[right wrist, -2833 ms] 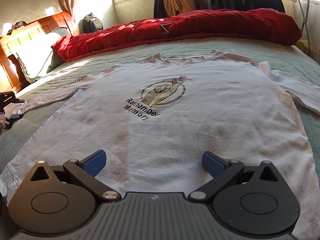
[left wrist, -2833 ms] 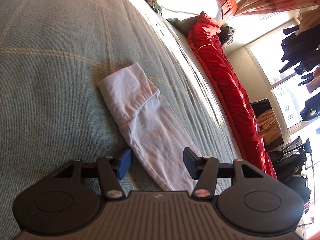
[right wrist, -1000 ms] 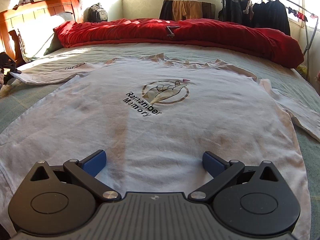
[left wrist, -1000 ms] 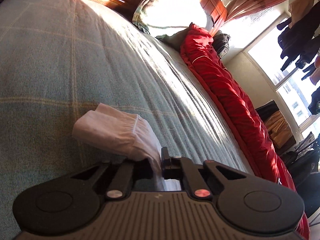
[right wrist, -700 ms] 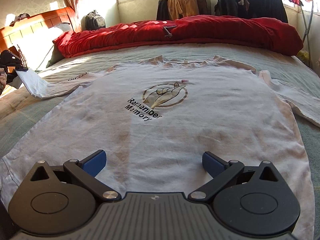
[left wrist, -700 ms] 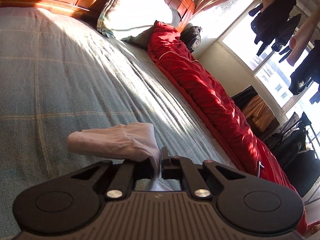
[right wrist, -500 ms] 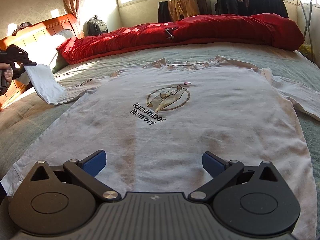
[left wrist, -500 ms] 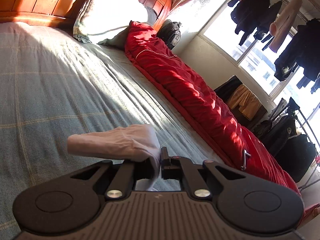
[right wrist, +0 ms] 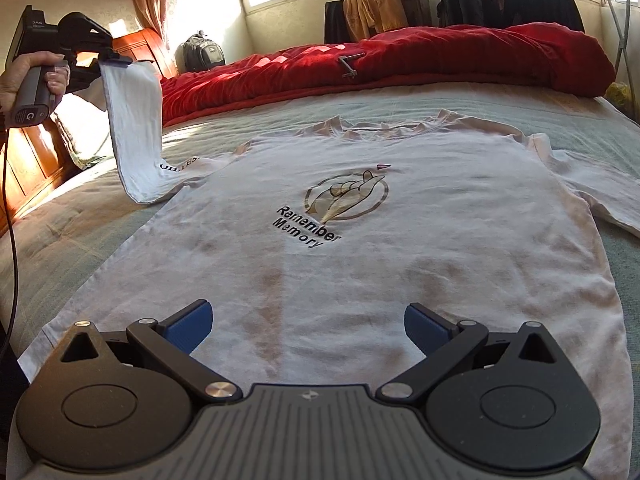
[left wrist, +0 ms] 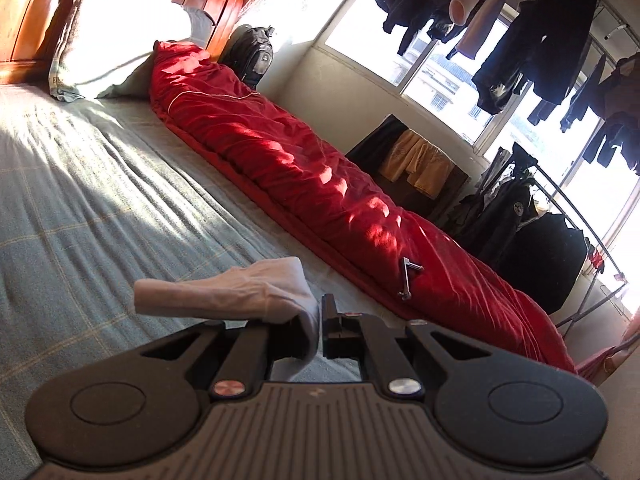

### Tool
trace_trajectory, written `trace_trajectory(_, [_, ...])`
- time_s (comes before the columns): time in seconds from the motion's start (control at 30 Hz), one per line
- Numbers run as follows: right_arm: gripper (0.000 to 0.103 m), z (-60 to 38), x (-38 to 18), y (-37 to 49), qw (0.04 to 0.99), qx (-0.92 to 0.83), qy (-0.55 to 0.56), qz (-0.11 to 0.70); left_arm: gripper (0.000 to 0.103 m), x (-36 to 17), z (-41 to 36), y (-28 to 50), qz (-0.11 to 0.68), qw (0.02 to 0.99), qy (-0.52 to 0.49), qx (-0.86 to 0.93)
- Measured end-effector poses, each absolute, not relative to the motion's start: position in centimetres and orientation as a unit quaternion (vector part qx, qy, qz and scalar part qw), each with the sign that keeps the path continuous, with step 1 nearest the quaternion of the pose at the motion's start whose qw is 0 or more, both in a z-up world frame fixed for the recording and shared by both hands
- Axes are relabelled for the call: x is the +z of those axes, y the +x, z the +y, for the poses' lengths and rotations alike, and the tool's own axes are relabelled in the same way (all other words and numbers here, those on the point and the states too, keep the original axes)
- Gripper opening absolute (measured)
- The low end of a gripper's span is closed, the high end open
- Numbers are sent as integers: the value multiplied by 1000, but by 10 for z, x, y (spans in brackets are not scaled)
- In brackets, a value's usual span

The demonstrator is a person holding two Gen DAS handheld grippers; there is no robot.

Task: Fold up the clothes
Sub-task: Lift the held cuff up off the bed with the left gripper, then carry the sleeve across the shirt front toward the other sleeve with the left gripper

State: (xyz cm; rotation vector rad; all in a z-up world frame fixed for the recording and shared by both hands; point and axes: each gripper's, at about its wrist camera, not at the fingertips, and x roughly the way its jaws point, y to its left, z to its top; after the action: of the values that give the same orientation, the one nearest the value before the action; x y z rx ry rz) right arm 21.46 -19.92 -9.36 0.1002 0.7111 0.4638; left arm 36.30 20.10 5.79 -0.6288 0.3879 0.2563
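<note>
Two grippers are in view. At the upper left of the right wrist frame, a person's hand [right wrist: 30, 74] grips the grey handle of the black left gripper [right wrist: 114, 60], whose jaws are pinched together on the end of the white long sleeve [right wrist: 134, 120]. That sleeve hangs down from the jaws to the bed surface, where it joins the white cotton T-shirt [right wrist: 360, 248] at the shoulder. In the left wrist frame the same clamp shows at lower centre: the left gripper [left wrist: 320, 328] has its fingers closed on the sleeve cuff [left wrist: 224, 290], which bunches out to the left above the pale green checked bedspread [left wrist: 100, 208].

Across the centre of the right wrist frame, the T-shirt lies flat and face up on the bedspread [right wrist: 80, 232], collar toward the top of the frame. Its chest bears a circular hand emblem with black "Remember Memory" lettering [right wrist: 308, 228]. Faint brownish patches show on the lower half of the shirt.

At the bottom centre, the black right gripper with blue pads [right wrist: 306, 324] stands wide open over the shirt's hem area and holds nothing; whether the pads touch the cloth cannot be told.

Along the upper part of the frame, a red quilt [right wrist: 400, 60] lies rolled along the far side of the bed. At the right edge, the shirt's other sleeve [right wrist: 600, 196] lies spread flat on the bedspread.
</note>
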Motion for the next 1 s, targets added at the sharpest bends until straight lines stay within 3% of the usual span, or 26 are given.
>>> trace_trajectory(1.0, [103, -235, -78, 211, 911, 214, 94, 341, 3, 74, 23, 443, 233, 942, -241, -1])
